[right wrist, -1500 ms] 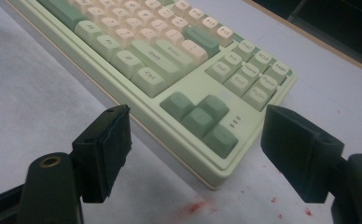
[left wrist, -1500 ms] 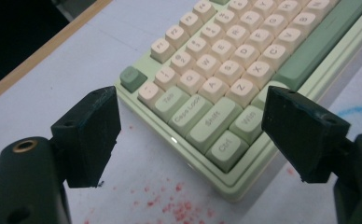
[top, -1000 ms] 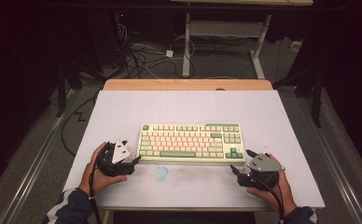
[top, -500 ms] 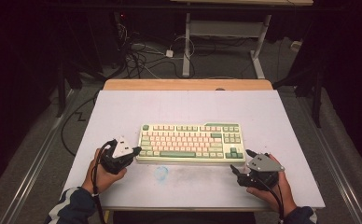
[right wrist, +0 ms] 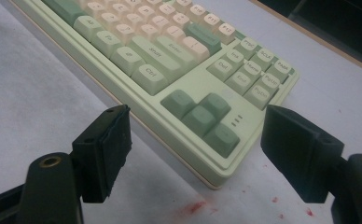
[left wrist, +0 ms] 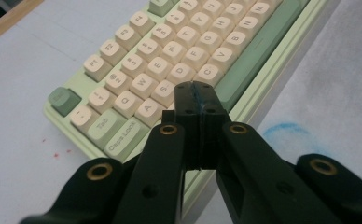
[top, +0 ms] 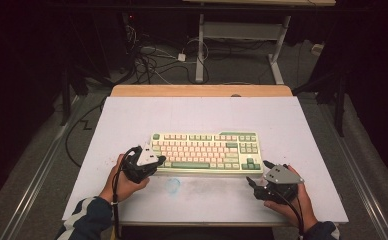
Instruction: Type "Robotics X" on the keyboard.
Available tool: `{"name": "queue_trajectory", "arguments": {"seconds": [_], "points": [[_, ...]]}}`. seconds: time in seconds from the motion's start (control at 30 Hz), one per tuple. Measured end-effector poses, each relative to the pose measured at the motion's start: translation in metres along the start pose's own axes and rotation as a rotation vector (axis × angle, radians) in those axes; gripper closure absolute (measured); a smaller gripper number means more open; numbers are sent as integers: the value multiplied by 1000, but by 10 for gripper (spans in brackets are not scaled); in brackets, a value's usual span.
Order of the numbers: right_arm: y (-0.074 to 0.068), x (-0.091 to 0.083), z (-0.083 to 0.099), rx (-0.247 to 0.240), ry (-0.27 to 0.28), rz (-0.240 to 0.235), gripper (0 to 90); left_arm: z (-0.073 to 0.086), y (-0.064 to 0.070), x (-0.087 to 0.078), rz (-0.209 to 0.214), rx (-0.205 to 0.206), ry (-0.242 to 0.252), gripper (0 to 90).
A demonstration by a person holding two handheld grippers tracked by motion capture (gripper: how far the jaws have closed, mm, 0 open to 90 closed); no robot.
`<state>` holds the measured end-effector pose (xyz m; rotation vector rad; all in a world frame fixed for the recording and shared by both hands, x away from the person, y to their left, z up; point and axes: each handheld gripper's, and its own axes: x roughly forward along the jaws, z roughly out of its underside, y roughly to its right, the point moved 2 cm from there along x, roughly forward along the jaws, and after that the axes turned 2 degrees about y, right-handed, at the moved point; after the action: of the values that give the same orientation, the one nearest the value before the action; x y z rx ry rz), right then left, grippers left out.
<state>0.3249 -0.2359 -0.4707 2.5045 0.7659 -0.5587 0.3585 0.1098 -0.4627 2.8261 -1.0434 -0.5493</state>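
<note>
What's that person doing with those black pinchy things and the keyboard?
A person holds a gripper in each hand at a white table. The left gripper is shut, its tip over the green keyboard's left letter keys. The right gripper is open near the arrow-key corner, holding nothing.

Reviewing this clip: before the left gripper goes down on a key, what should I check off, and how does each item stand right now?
1. Left gripper jaws shut to a single tip for pressing: ok.
2. Tip sits over the keyboard, near the lower-left letter keys: ok; exact key cannot tell.
3. Tip touching a key yet: cannot tell.
4. Right gripper open, holding nothing, apart from the keyboard's near right corner: ok.
5. Keyboard flat on the white table cover: ok.
</note>
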Motion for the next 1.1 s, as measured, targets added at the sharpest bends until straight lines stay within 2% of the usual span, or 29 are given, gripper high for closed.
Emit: {"name": "queue_trajectory", "arguments": {"seconds": [0.5,1.1], "points": [[0,0,1,-2,-3,-2,253,-4,29,36,76,44,-47,875],[0,1,1,-4,-11,-7,254,7,45,55,106,77,-105,874]]}}
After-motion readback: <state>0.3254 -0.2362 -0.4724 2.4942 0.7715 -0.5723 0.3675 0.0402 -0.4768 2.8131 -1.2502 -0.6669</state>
